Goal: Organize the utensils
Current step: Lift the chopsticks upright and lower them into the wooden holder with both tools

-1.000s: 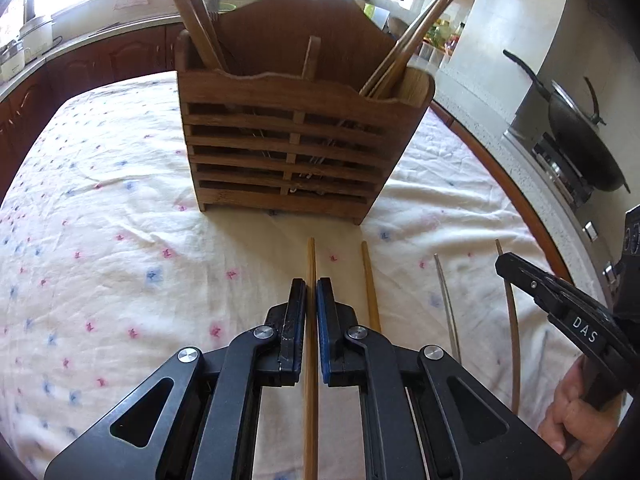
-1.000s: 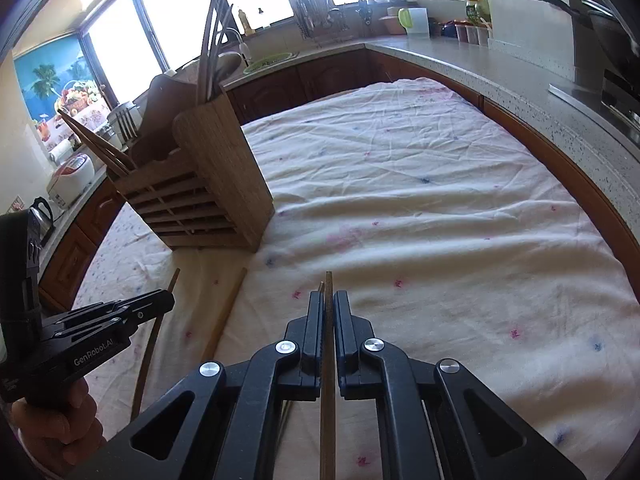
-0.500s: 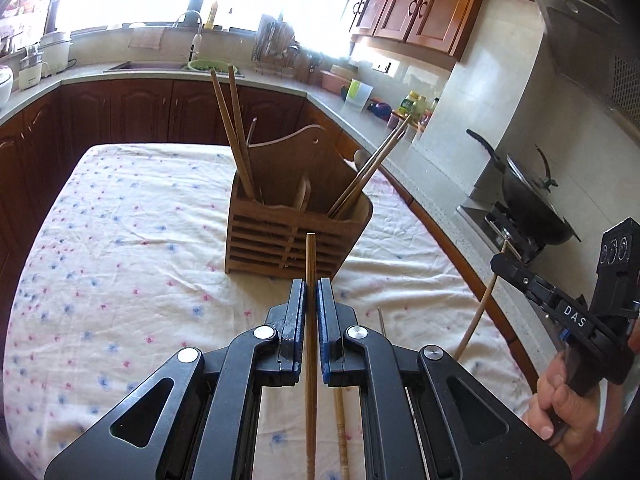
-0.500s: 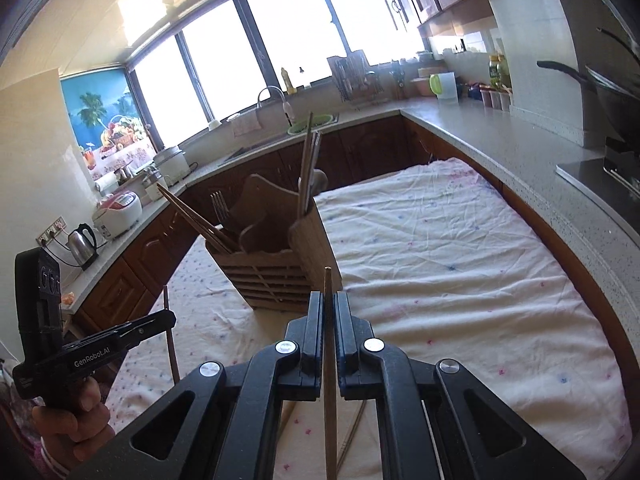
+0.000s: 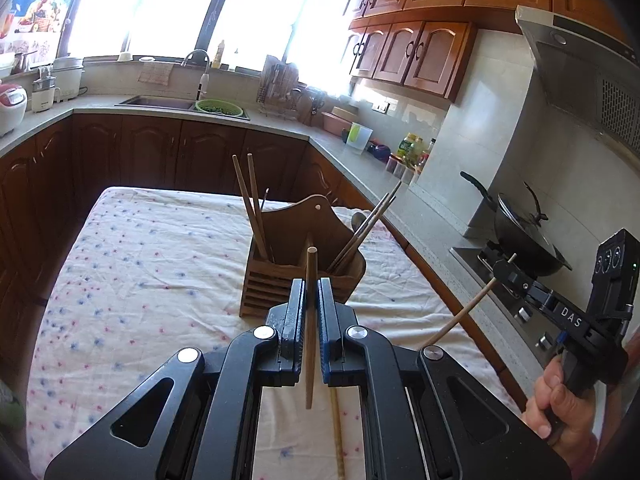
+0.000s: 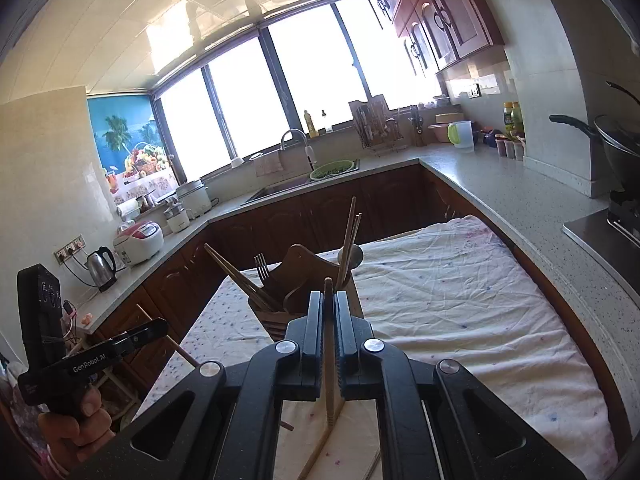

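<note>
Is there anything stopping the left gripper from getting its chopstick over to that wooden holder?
Probably not. The left gripper, shut on a chopstick, hangs above the cloth with open space up to the wooden holder; chopsticks in its compartments leave gaps.

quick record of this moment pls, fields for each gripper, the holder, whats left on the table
left gripper: shut on a wooden chopstick, lifted off the table
right gripper: shut on another wooden chopstick, also lifted
holder: slatted wooden caddy standing on the floral cloth, ahead of both grippers
holder contents: chopsticks leaning in the left and right compartments, a fork and a spoon
left on table: at least one chopstick lying on the cloth below the left gripper
background: wok on the stove
</note>
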A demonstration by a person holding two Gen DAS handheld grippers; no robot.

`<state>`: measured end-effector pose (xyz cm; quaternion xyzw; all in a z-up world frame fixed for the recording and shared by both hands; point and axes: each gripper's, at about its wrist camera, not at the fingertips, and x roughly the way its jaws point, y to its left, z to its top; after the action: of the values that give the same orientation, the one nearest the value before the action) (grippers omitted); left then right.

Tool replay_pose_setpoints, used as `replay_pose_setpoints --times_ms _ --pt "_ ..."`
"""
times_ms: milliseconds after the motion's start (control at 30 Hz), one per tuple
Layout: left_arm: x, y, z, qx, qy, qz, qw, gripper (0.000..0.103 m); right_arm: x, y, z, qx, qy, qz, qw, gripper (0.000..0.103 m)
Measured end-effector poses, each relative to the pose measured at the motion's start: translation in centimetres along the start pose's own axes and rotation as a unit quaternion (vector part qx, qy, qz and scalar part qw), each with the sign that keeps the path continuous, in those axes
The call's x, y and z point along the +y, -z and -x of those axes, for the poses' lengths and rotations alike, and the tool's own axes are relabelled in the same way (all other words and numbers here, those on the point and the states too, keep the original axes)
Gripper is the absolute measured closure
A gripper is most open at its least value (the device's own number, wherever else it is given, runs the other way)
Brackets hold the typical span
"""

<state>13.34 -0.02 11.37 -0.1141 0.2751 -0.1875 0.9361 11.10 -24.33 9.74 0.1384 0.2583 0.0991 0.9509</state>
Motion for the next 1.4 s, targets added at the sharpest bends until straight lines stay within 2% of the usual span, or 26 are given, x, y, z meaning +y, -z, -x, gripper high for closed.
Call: replay_pose_setpoints --times_ms 433,833,1100,1233,1400 --pt "0.4 -2.1 0.5 -0.03 -0.012 0.001 0.9995 0.098 0.3 -1.4 -0.5 -0.015 -0.008 0.0 1.0 0.098" --pt "-0.6 -7.9 0.0 -0.098 -0.035 -0.028 0.9942 0.098 1.8 -6.2 -2.0 -0.069 -0.014 0.018 0.997 0.098" --pt "0.2 -11.1 -1.9 -0.142 -0.063 -0.01 0.9879 0.098 1.8 -9.0 -4.2 -0.102 -0.007 0.011 0.995 0.098" --pt "1.0 -11.4 -4.0 -0.143 -0.075 0.009 0.9869 0.098 1.3 -9.5 -5.8 -0.105 0.0 -0.004 0.994 0.098" --pt "2.1 -10.2 -6.3 -0.132 -0.081 0.03 0.9875 0.098 0.2 -8.7 -7.8 -0.1 0.008 -0.024 0.995 0.098"
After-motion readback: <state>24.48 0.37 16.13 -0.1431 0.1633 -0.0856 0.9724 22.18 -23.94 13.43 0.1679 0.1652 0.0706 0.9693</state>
